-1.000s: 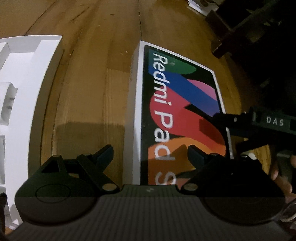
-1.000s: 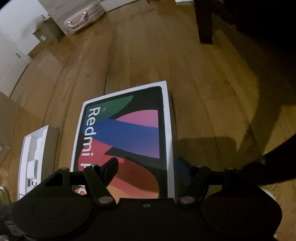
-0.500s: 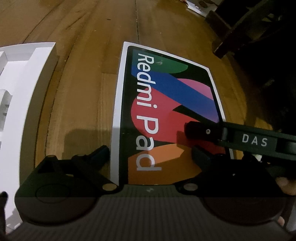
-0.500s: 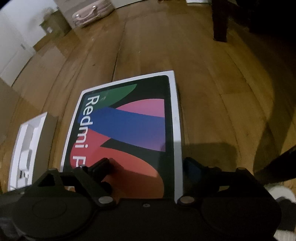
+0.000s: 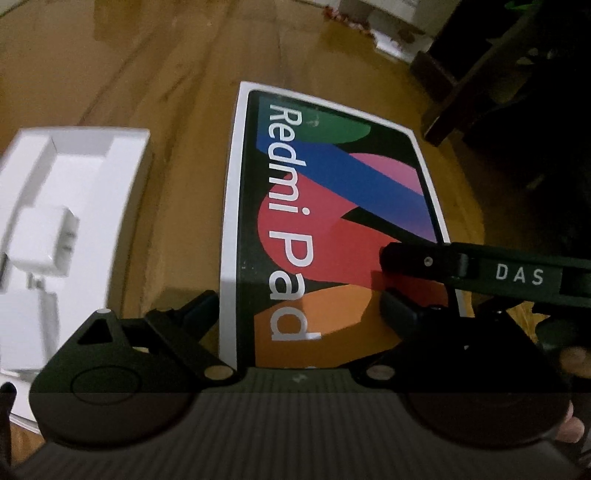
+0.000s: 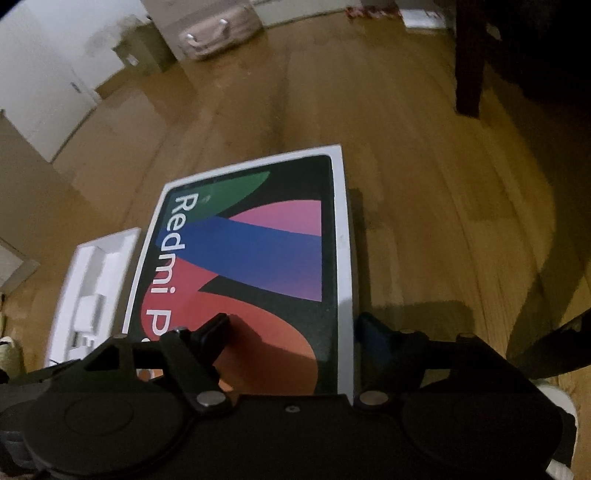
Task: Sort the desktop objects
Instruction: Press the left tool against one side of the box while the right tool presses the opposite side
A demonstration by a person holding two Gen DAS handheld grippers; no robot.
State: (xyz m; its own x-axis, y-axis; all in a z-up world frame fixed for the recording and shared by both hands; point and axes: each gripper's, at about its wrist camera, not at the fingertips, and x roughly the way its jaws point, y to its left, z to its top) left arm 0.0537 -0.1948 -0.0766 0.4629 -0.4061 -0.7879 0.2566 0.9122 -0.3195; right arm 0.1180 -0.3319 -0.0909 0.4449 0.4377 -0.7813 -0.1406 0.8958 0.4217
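A home room is indicated: wood plank floor (image 6: 424, 206), pink suitcase (image 6: 218, 27) set by white wall (image 6: 40, 66), cardboard box (image 6: 144, 51) nearby, dark furniture leg (image 6: 469, 62) at far-right edge.

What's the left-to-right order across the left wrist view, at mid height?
White tray holding a white charger block → strip of bare wood floor → Redmi Pad box → right gripper reaching in from the right edge.
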